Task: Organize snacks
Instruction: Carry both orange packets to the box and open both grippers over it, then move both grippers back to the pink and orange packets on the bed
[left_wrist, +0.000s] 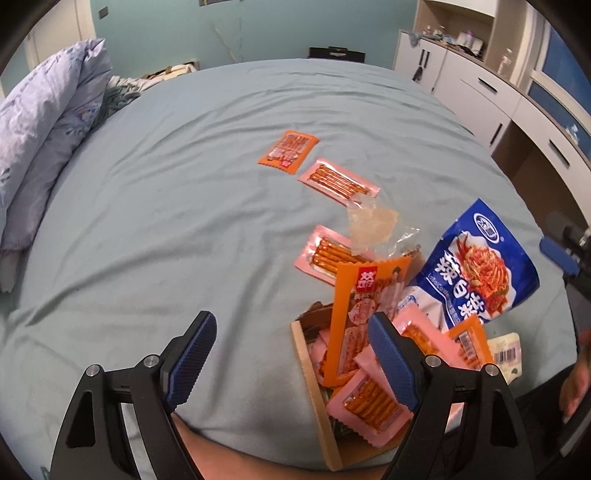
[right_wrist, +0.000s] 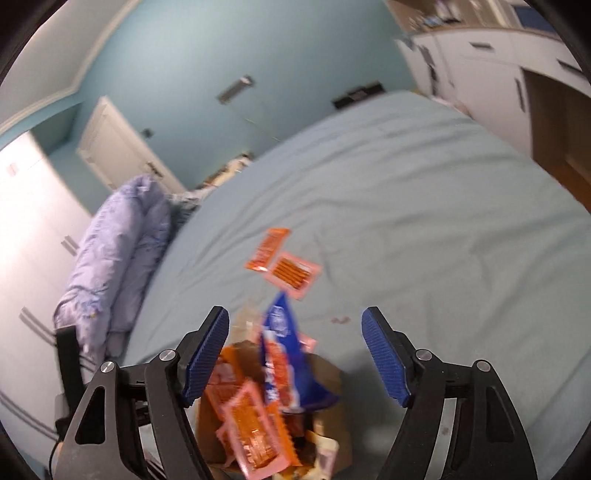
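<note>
Both grippers hang over a bed (left_wrist: 184, 184) covered with a pale green sheet. The left gripper (left_wrist: 295, 363) has its fingers spread wide with nothing between them; the right gripper (right_wrist: 295, 356) is likewise spread and holds nothing, though its view is blurred.

The snacks sit mostly in a shallow cardboard box (left_wrist: 314, 387) at the near right of the bed, overfilled: a tall orange packet (left_wrist: 354, 314) stands tilted in it, pink packets of sticks (left_wrist: 369, 406) lie across the near end, and a big blue bag (left_wrist: 476, 258) leans out over the far right side. The left gripper's right finger (left_wrist: 391, 365) overlaps the box in view, covering part of the pile.

Just beyond the box a pink packet (left_wrist: 325, 254) lies flat on the sheet, with a crumpled clear wrapper (left_wrist: 373, 225) overlapping its far corner. Farther off lie another pink packet (left_wrist: 338, 181) and an orange packet (left_wrist: 288, 151), side by side and nearly touching.

A bunched lilac duvet (left_wrist: 48, 140) fills the left side of the bed. White drawers (left_wrist: 517, 110) run along the right wall, and a white door (right_wrist: 118, 147) stands at the far left.
</note>
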